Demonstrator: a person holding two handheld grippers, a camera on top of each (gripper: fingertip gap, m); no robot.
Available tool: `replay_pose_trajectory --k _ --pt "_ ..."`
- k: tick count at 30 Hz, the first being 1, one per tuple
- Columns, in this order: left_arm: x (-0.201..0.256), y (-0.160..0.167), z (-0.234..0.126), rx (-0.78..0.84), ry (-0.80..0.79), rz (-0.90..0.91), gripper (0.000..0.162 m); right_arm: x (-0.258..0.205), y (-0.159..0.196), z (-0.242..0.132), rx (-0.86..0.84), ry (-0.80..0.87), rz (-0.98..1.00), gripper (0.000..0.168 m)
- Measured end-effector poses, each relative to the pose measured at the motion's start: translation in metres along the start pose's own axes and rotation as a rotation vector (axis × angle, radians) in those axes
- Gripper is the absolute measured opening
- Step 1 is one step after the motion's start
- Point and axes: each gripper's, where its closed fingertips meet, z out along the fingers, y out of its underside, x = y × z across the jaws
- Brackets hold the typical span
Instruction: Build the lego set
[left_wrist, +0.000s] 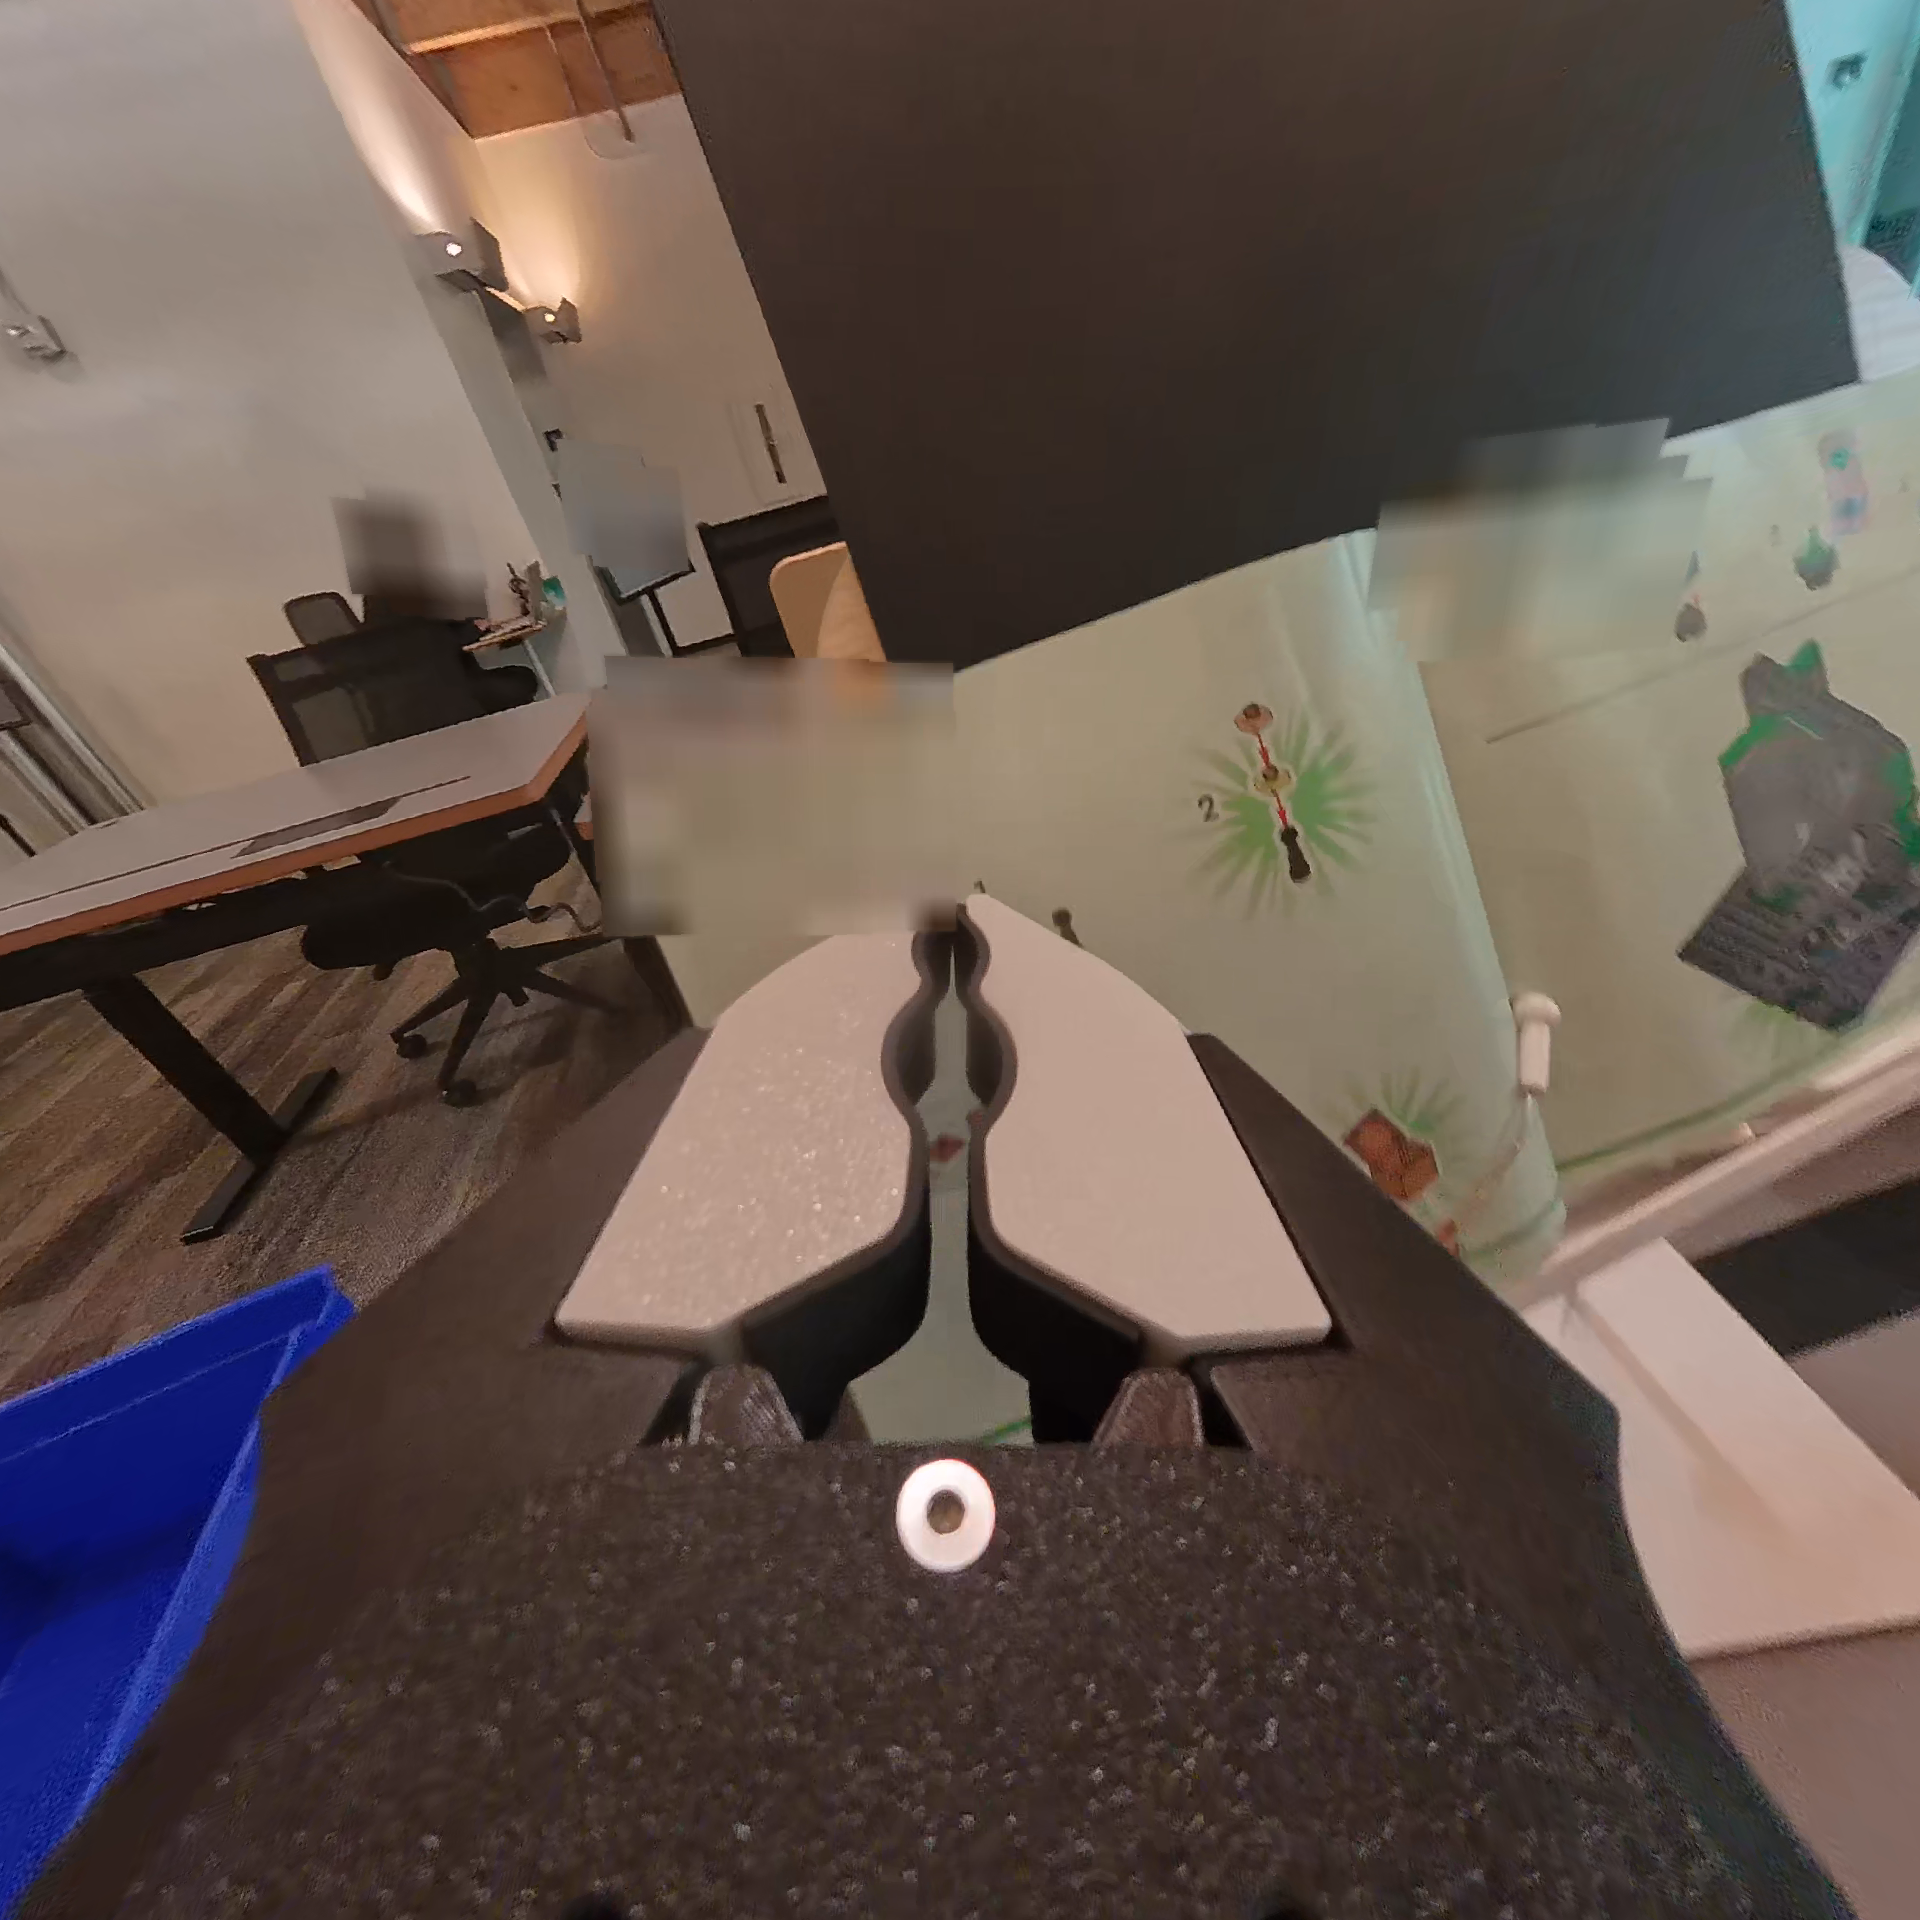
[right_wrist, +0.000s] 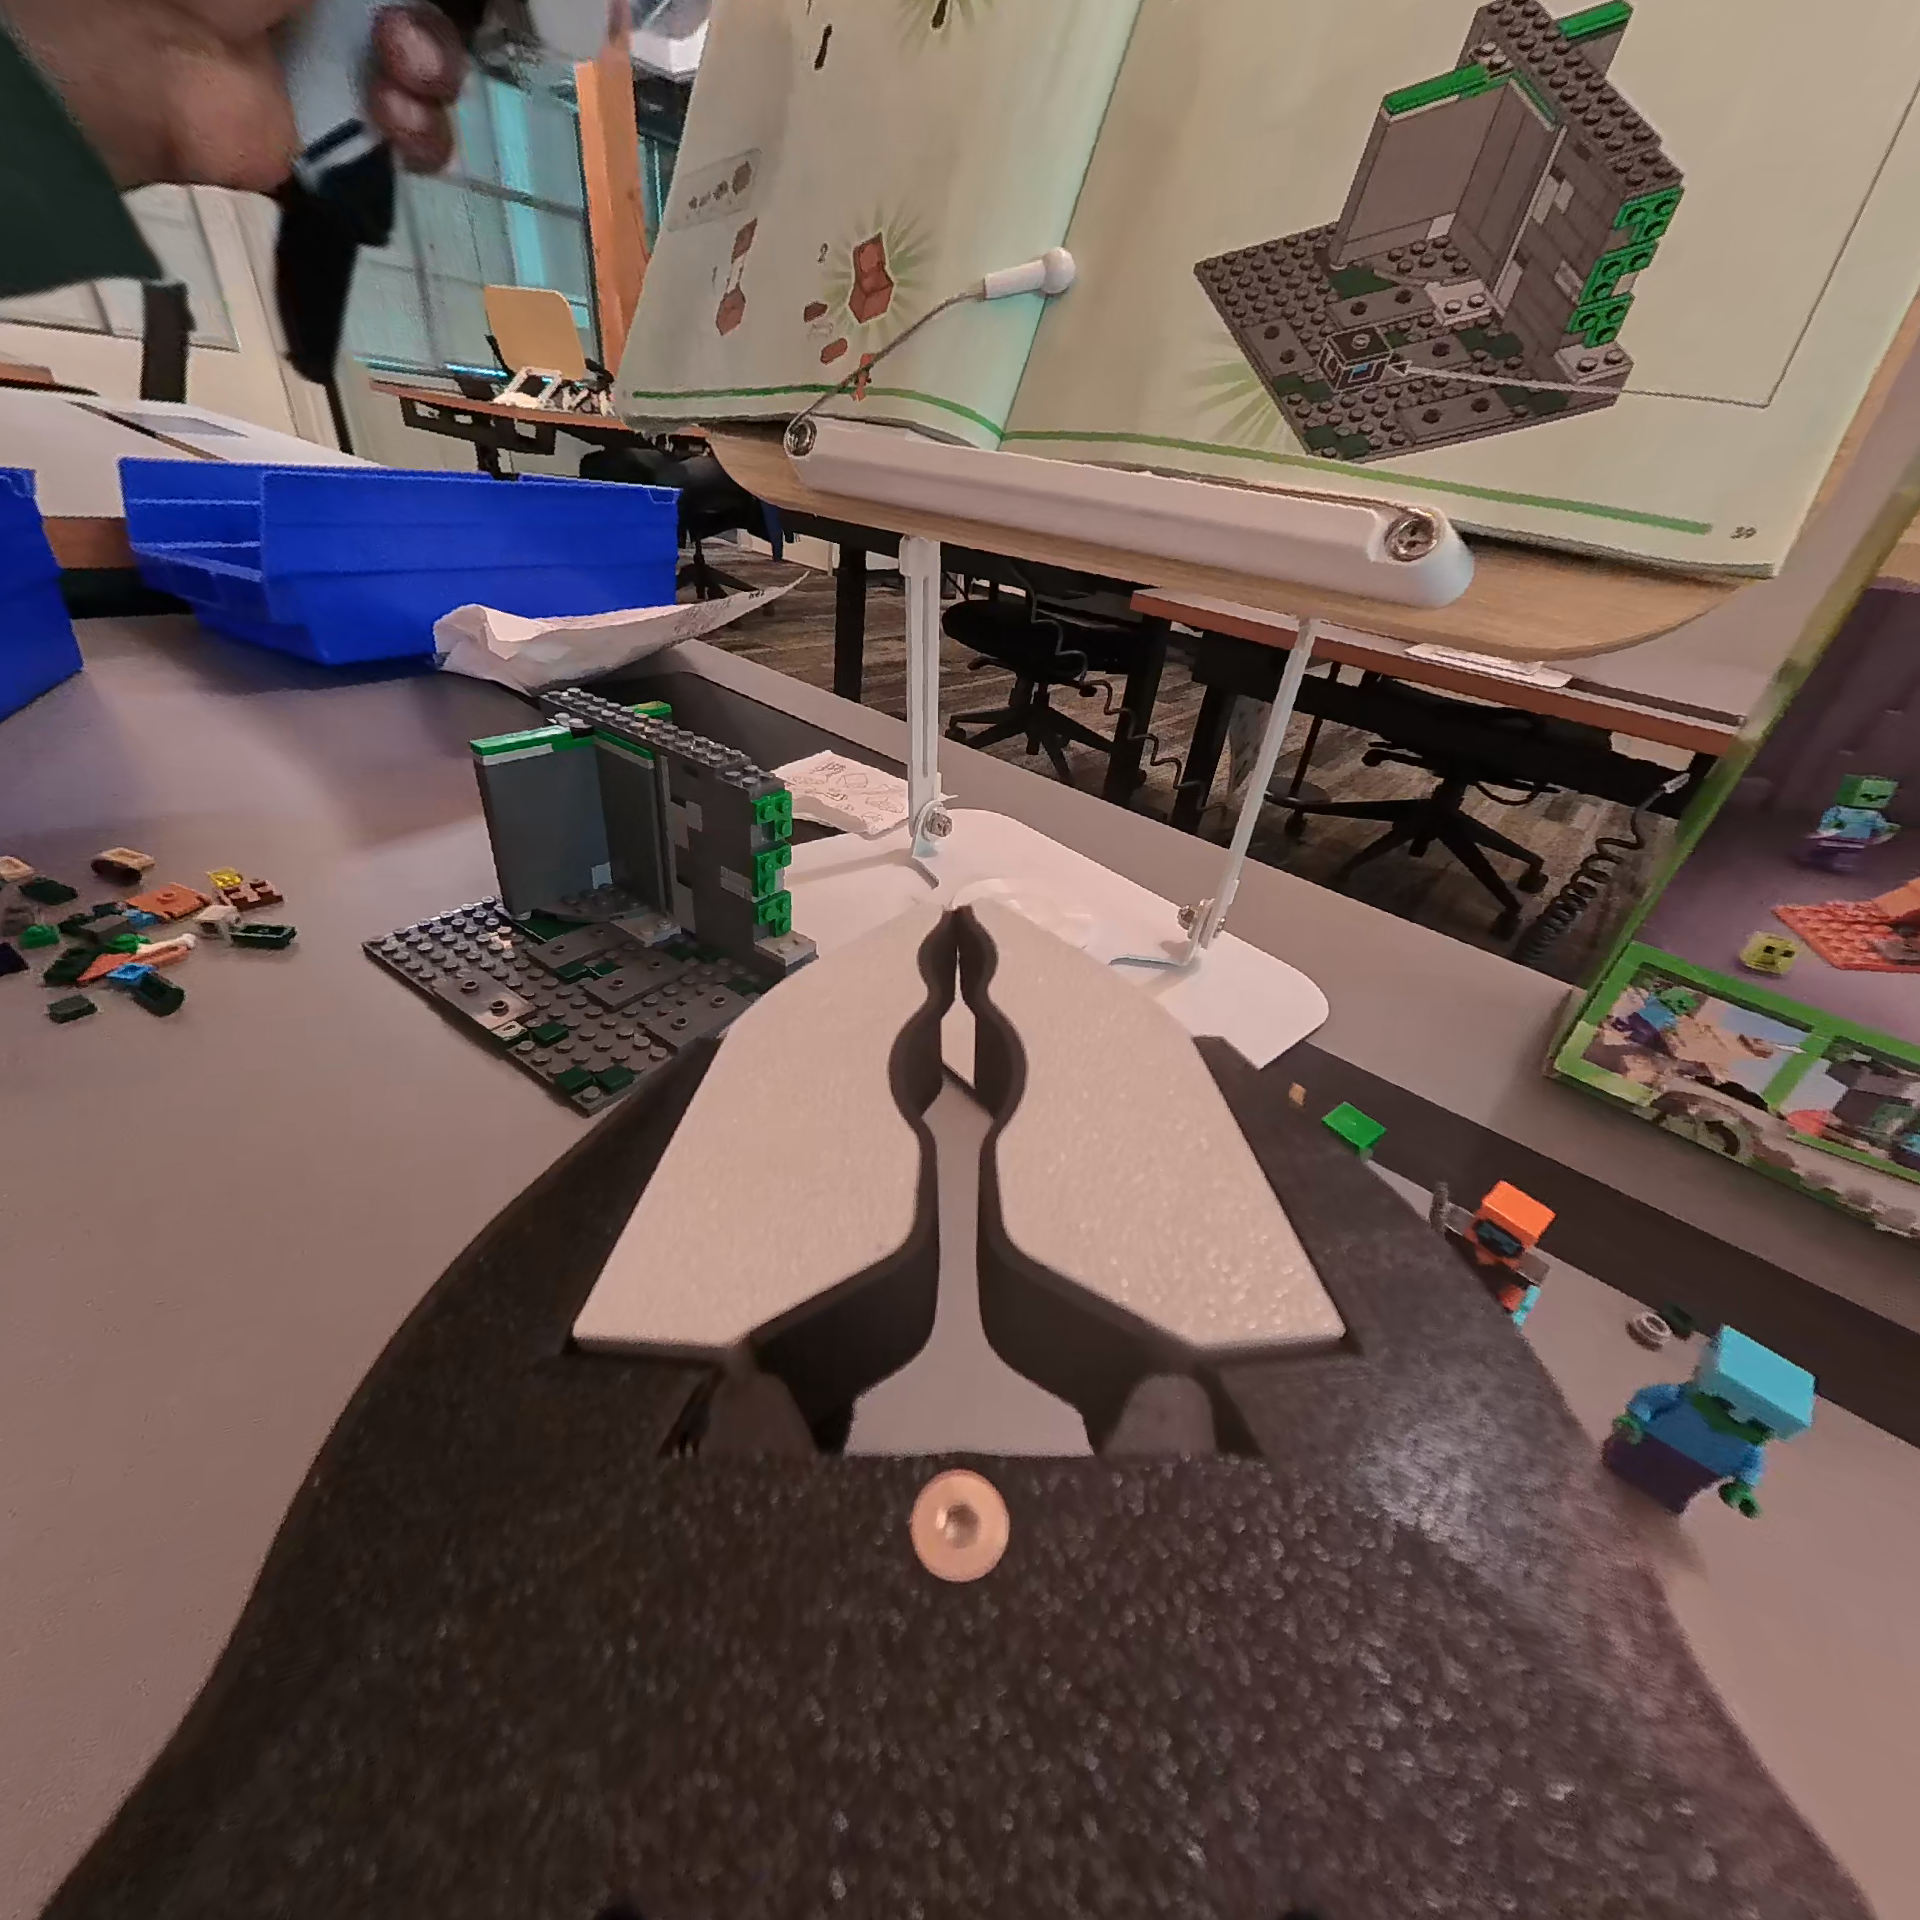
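The partly built lego model stands on the grey table: a dark grey baseplate with grey walls and green bricks. Loose small pieces lie to its left. My right gripper is shut and empty, low over the table just right of the model. My left gripper is shut, raised and pointed at the open instruction booklet; nothing shows between its tips. The booklet rests on a white stand. A hand holding the left gripper shows at the right wrist view's upper left.
Blue bins and crumpled paper sit behind the model. A bin corner shows by my left gripper. The set's box, a green tile and two minifigures lie to the right. A dark panel hangs above the booklet. Tip to tip, the grippers are about 35 cm apart. The right tips stand about 20 cm off the partly built lego model.
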Motion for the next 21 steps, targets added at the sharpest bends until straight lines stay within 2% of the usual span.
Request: replay_pose_trajectory --k 3,6,10,12,15,18,21 --pt "0.000 0.009 -0.030 -0.034 0.068 0.043 0.000 0.001 0.002 0.000 -0.004 -0.001 0.007 0.000" --pt "0.002 0.035 -0.065 -0.121 0.162 0.100 0.000 0.000 0.003 0.001 -0.009 -0.003 0.011 0.000" --pt "0.009 0.098 -0.113 -0.327 0.313 0.195 0.000 0.000 0.004 0.000 -0.009 -0.005 0.013 0.000" --pt "0.017 0.137 -0.140 -0.464 0.442 0.230 0.015 0.000 0.004 0.000 -0.010 -0.004 0.015 0.000" --pt "0.026 0.189 -0.183 -0.616 0.670 0.357 0.014 -0.001 0.004 -0.001 -0.011 -0.007 0.015 0.000" --pt "0.025 0.225 -0.218 -0.764 0.856 0.445 0.019 -0.003 0.006 0.000 -0.018 -0.014 0.017 0.000" --pt "0.023 0.251 -0.238 -0.886 0.975 0.500 0.022 -0.006 0.007 0.001 -0.024 -0.025 0.013 0.000"
